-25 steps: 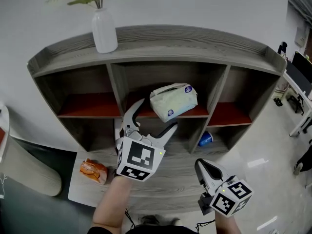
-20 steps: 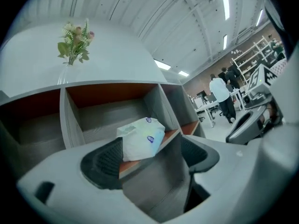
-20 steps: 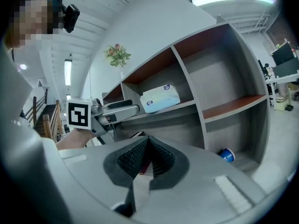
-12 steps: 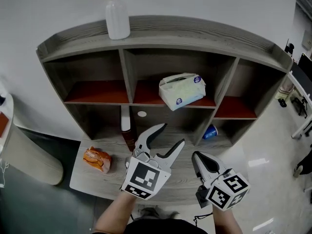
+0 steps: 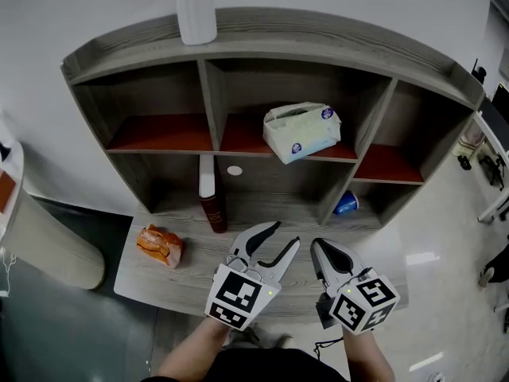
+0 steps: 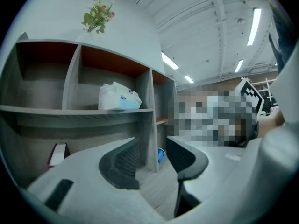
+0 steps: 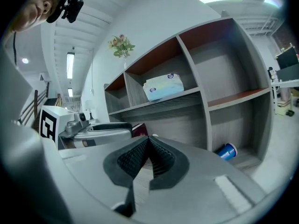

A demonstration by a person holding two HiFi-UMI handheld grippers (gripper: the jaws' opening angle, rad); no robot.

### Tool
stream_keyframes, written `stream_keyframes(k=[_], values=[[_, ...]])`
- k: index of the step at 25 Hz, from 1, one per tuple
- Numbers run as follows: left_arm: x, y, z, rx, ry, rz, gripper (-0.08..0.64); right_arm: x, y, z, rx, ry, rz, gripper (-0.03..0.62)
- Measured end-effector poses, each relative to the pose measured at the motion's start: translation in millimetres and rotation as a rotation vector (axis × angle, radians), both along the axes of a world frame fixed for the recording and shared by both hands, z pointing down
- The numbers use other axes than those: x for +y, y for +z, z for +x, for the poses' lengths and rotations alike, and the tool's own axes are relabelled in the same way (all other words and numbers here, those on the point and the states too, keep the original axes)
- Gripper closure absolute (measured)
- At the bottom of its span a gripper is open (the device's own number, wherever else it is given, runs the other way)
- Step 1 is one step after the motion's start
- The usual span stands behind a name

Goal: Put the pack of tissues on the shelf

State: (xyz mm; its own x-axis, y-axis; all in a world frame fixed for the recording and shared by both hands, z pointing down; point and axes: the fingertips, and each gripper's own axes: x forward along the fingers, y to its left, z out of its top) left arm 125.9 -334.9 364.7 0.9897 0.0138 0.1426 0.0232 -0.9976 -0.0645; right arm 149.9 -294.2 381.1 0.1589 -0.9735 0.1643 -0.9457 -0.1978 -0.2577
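While the left hand-held gripper [image 5: 285, 235] is closing its jaws with nothing between them, the right hand-held gripper [image 5: 316, 245] is pressed together, empty. The pack of tissues [image 5: 302, 131] lies in the shelf's [image 5: 262, 44] middle compartment, overhanging its front edge.

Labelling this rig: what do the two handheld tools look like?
The left tool and right tool are pale grey, with jaws lined by dark ribbed pads. Each carries a white cube with black square markers. A black cable trails below the right tool. The left tool's empty jaws are closing.
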Motion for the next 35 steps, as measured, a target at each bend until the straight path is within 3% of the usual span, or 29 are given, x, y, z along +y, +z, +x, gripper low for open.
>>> stream_keyframes(k=[4, 12, 20, 35], values=[[-1.8, 21.0, -3.7, -0.016, -0.061, -0.048, 0.41, -0.5, 14.8, -0.7, -0.003, 0.0, -0.023, 0.591], [-4.7, 46.4, -5.7, -0.056, -0.175, -0.032, 0.465, -0.5, 36.1, -1.0, -0.01, 0.012, -0.061, 0.591], [1.9, 64.3, -4.4, -0.119, -0.183, 0.01, 0.479, -0.3, 49.2, -2.3, 0.003, 0.013, -0.089, 0.591], [-1.3, 68.1, -12.7, -0.127, -0.189, -0.006, 0.491, -1.4, 52.2, -0.6, 0.014, 0.019, -0.104, 0.591]])
